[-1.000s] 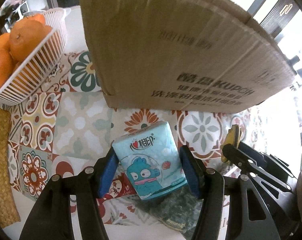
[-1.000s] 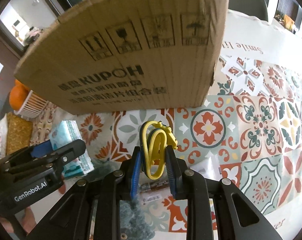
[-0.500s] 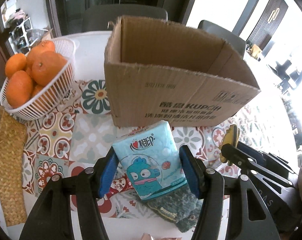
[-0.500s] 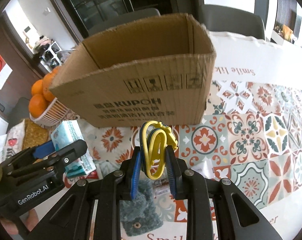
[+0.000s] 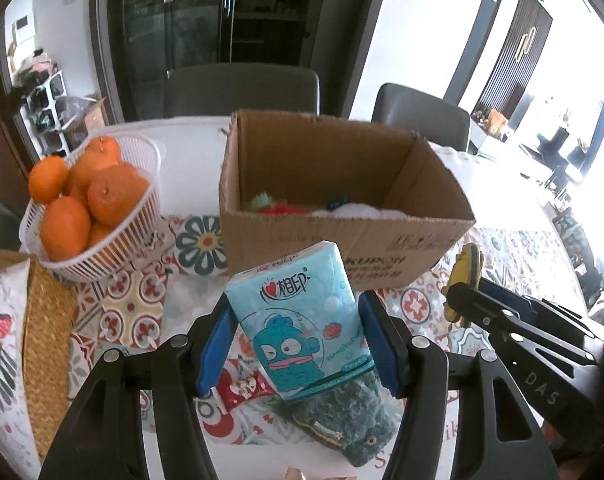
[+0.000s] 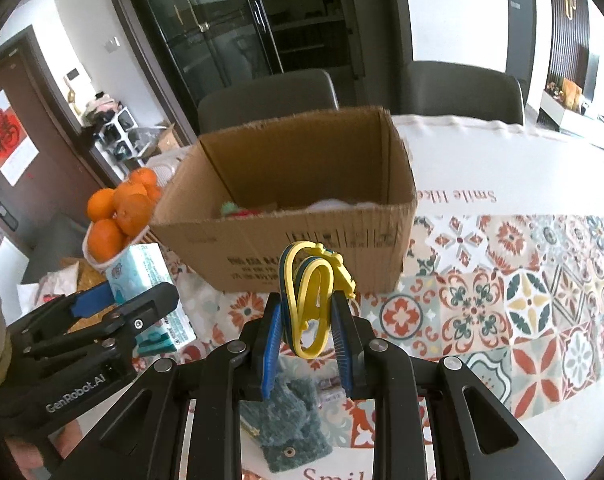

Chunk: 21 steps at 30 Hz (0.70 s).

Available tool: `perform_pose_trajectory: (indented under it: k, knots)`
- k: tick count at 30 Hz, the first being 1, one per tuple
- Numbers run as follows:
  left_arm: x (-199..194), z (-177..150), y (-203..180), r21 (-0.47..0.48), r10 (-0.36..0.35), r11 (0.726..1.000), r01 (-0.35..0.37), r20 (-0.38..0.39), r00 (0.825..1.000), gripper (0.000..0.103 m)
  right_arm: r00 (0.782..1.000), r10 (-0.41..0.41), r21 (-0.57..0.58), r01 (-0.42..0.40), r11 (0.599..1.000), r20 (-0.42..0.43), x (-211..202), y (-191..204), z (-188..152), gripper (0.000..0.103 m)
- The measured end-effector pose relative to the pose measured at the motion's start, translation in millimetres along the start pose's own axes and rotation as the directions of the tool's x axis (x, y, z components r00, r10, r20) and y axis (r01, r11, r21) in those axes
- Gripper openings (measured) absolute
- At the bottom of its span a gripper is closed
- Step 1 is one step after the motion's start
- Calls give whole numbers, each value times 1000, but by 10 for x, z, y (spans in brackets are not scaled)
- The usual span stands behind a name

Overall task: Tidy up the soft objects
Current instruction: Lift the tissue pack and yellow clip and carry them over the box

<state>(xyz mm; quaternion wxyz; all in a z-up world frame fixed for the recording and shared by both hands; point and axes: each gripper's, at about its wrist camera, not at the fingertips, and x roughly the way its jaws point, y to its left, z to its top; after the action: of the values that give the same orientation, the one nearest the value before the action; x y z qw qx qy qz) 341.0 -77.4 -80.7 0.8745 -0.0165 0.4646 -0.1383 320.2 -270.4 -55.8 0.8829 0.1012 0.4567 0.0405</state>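
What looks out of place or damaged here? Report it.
Nothing is spilled. The cardboard box has a ragged, torn top rim with no flaps. A teal fuzzy pouch lies loose on the table below both tongs, not yet boxed.

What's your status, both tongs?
Left tongs shut on tissue pack. Right tongs shut on yellow slipper. Cardboard box open ahead, path clear.

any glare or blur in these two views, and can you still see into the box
Left wrist view: windows at right blow out to white; the tissue pack stays sharp, and the cardboard box shows colourful soft things inside. Right wrist view: even light, mild blur on the box print; the yellow toy is sharp. Both bend straight lines toward the edges.
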Motion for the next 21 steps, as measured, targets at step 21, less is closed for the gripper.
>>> perform_pose_trajectory:
  k: [21]
  knots:
    - [-332,620,-140,89,-22,996,11,123,992,60,992,24,-31,-21,999,124,-242,126,556,25]
